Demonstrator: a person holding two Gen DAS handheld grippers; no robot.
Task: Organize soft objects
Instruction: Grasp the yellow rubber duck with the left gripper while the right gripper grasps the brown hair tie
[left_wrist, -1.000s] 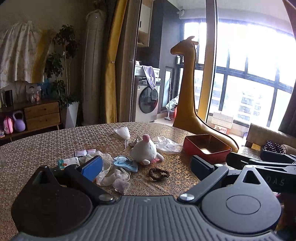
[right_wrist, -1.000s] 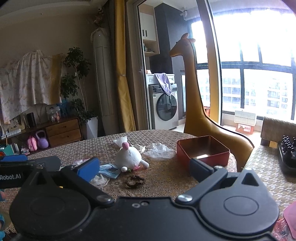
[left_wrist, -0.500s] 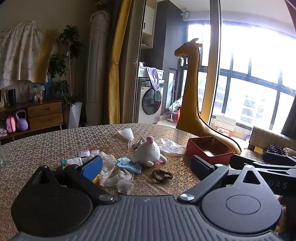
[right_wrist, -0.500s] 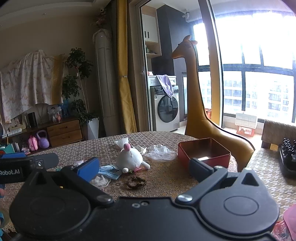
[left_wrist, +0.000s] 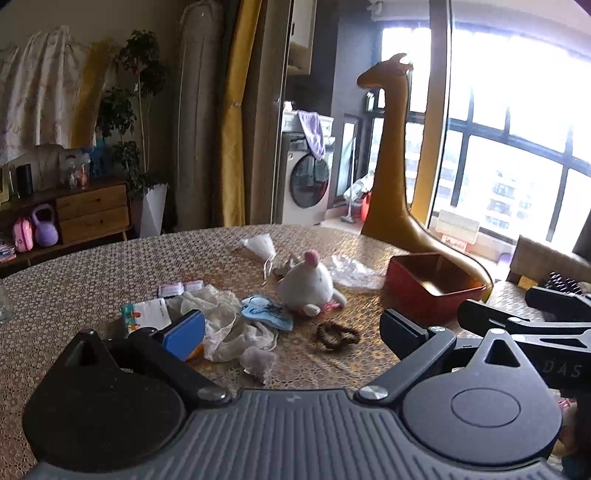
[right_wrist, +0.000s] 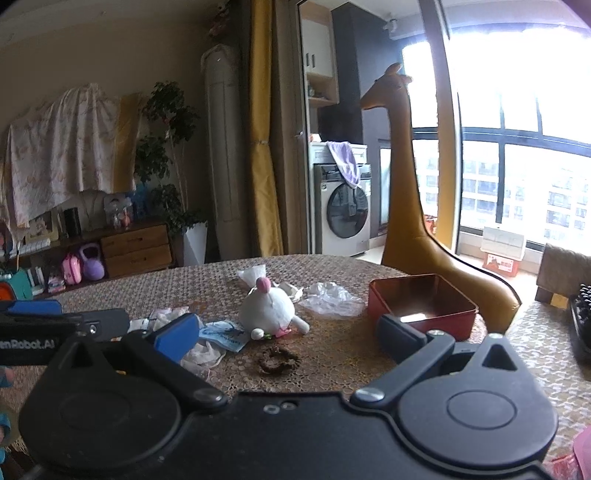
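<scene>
Fingers of your left gripper (left_wrist: 291, 325) and right gripper (right_wrist: 286, 330) gape wide, empty; plush toy (left_wrist: 308, 284) lies mid-frame beside red box (left_wrist: 436, 286); approach step, so you next close on it gently.

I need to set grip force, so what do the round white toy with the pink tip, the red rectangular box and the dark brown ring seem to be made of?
Round white toy with the pink tip: probably plush fabric, matte and slightly fuzzy. Red rectangular box: likely rigid painted metal, with thin straight walls and a glossy, reflective floor. Dark brown ring: seems a ruffled fabric hair tie, though too small to be sure.
</scene>
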